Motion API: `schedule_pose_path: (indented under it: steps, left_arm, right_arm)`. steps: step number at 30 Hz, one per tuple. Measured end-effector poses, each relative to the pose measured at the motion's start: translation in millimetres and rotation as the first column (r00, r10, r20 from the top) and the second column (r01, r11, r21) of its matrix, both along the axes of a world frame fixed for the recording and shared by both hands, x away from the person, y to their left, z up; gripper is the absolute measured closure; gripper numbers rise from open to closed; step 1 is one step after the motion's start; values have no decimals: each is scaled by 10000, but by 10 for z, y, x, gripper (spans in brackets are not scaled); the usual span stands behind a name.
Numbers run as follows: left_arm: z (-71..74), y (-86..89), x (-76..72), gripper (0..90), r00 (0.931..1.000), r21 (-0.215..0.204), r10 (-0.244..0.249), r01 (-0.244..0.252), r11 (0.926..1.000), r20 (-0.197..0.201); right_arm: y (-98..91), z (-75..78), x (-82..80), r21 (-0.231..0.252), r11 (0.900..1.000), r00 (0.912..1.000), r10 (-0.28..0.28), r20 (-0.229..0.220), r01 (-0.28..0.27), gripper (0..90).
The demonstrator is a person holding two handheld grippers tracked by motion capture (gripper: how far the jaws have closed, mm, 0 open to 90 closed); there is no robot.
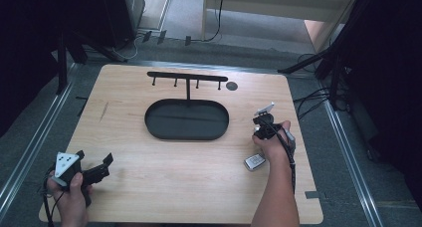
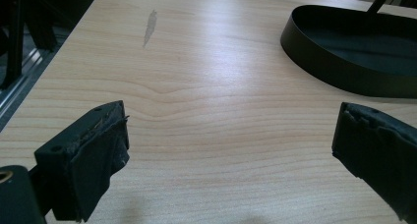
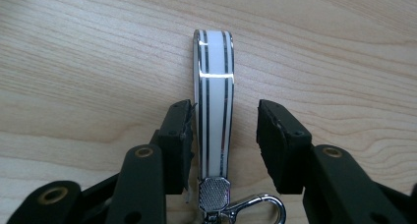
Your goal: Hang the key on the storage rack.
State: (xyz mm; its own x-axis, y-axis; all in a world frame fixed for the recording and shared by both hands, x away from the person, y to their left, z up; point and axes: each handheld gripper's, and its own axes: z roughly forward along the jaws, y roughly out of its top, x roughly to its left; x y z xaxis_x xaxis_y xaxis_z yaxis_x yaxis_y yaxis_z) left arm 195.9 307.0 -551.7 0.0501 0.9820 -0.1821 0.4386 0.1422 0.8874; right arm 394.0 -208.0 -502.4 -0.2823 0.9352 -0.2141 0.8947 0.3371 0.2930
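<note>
Tray [image 1: 154, 125] holds just stand post; left gripper [image 2: 231, 150] fingers spread, right gripper [image 3: 223, 135] fingers straddling keychain strap [image 3: 215, 111] (gap right side).

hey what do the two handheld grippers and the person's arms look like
Both are black two-jaw tools. The left tool carries a grey three-cornered plate dotted with small dark marks; its worn pads look frayed. The right tool has brass-coloured pivot rings, a pale plate on top and a black cable trailing along the forearm. Both forearms are bare, with no sleeves showing.
</note>
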Motion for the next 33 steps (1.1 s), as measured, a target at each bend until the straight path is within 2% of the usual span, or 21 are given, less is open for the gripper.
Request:
schedule_pose_path:
  steps: [3, 6, 8, 13, 14, 16, 17, 20, 21, 22, 27, 28, 29, 30, 31, 33]
  left_arm:
    - [-1, 0, 0, 9, 10000, -18, -18, 18, 10000, 17]
    - [0, 7, -1, 9, 10000, -60, -45, 45, 10000, -1]
    - [-1, 8, -1, 9, 10000, -80, -59, 59, 10000, 10]
    - [-2, 12, 1, 9, 10000, -128, -85, 85, 9999, -1]
    - [-2, 12, 1, 9, 10000, -130, -84, 84, 9999, 3]
    - [-1, 12, 0, 9, 10000, -108, -97, 97, 9999, -1]
    - [-1, 9, 0, 9, 10000, -97, -92, 92, 9999, 2]
    - [0, 6, 0, 9, 9999, -62, -116, 116, 9999, 4]
    - [0, 6, 0, 9, 9999, -62, -116, 116, 9999, 4]
    - [0, 7, 0, 9, 9999, -65, -118, 118, 9999, 1]
    - [0, 11, -2, 9, 9999, -84, -144, 145, 9999, 16]
    - [-1, 8, -1, 9, 9999, -75, -142, 142, 9999, 24]
    - [-1, 8, -1, 9, 9999, -75, -142, 142, 9999, 24]
    - [-1, 5, -3, 9, 9999, -72, -137, 137, 9999, 61]
    - [0, 5, -5, 9, 9999, -64, -163, 163, 9998, -7]
    - [-1, 3, -6, 9, 9998, -58, -175, 175, 9998, -7]
  right_arm:
    - [-15, -9, 6, 133, 9999, 10000, -48, 65, 47, 634]
    - [-51, -8, 7, 432, 9991, 9998, 0, 221, -10, 732]
    - [-60, 2, 6, 579, 9982, 9996, 108, 259, -122, 754]
    - [-47, 31, -7, 611, 9977, 9981, 274, 545, -307, 764]
    - [-34, 59, -20, 536, 9979, 9960, 305, 840, -351, 765]
    - [-27, 70, -27, 531, 9981, 9946, 258, 1010, -313, 765]
    - [-19, 108, -50, 544, 9980, 9888, 229, 1477, -312, 765]
    - [-7, 143, -78, 479, 9985, 9794, 166, 2014, -267, 766]
    - [-7, 143, -78, 479, 9985, 9794, 166, 2014, -267, 766]
    - [0, 173, -103, 581, 9980, 9707, 86, 2403, -232, 767]
    - [17, 208, -147, 636, 9979, 9559, -54, 2938, -139, 767]
    - [29, 237, -175, 715, 9974, 9444, -150, 3286, -90, 767]
    - [29, 237, -175, 715, 9974, 9444, -150, 3286, -90, 767]
    - [45, 273, -200, 815, 9967, 9310, -263, 3641, -37, 768]
    - [51, 290, -210, 868, 9962, 9256, -311, 3772, -18, 768]
    - [69, 337, -237, 1001, 9950, 9085, -368, 4162, -56, 768]
